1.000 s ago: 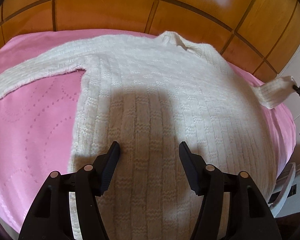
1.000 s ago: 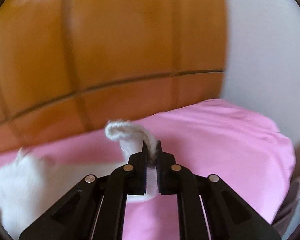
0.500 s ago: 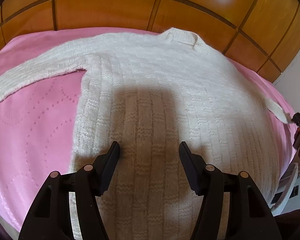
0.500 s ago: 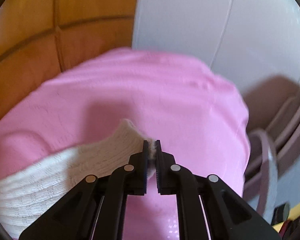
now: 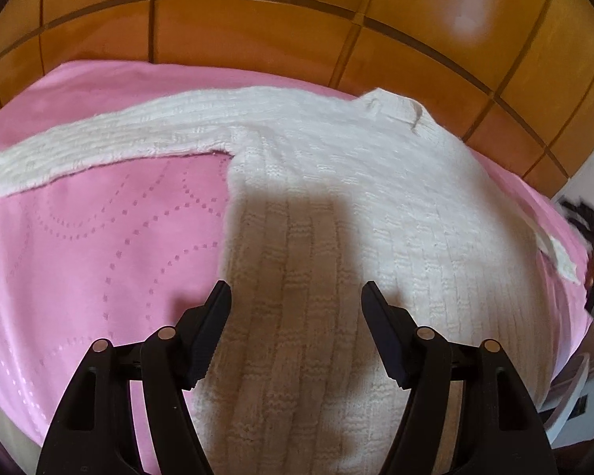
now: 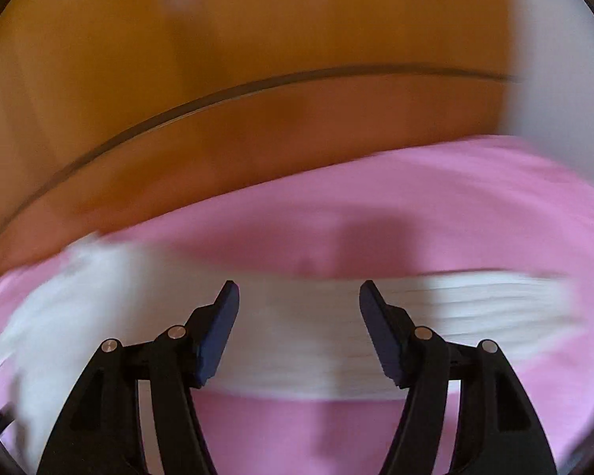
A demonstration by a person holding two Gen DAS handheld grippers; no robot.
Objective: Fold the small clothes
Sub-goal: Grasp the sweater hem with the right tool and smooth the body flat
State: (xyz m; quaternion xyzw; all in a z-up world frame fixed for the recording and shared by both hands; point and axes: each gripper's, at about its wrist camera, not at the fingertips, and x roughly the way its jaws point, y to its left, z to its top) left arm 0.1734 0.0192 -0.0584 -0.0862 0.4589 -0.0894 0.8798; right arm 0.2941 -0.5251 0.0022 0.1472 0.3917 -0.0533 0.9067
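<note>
While both pairs of fingers widen with nothing between them, your left gripper (image 5: 295, 330) hovers over the lower body of the white knit sweater (image 5: 336, 206), and your right gripper (image 6: 299, 330) hangs above its blurred sleeve (image 6: 435, 308). Spread flat on the pink bed cover (image 5: 99, 257), arms out to either side, collar (image 5: 392, 107) toward the wooden headboard (image 5: 257, 27), the garment looks laid out ready for a first fold.
</note>
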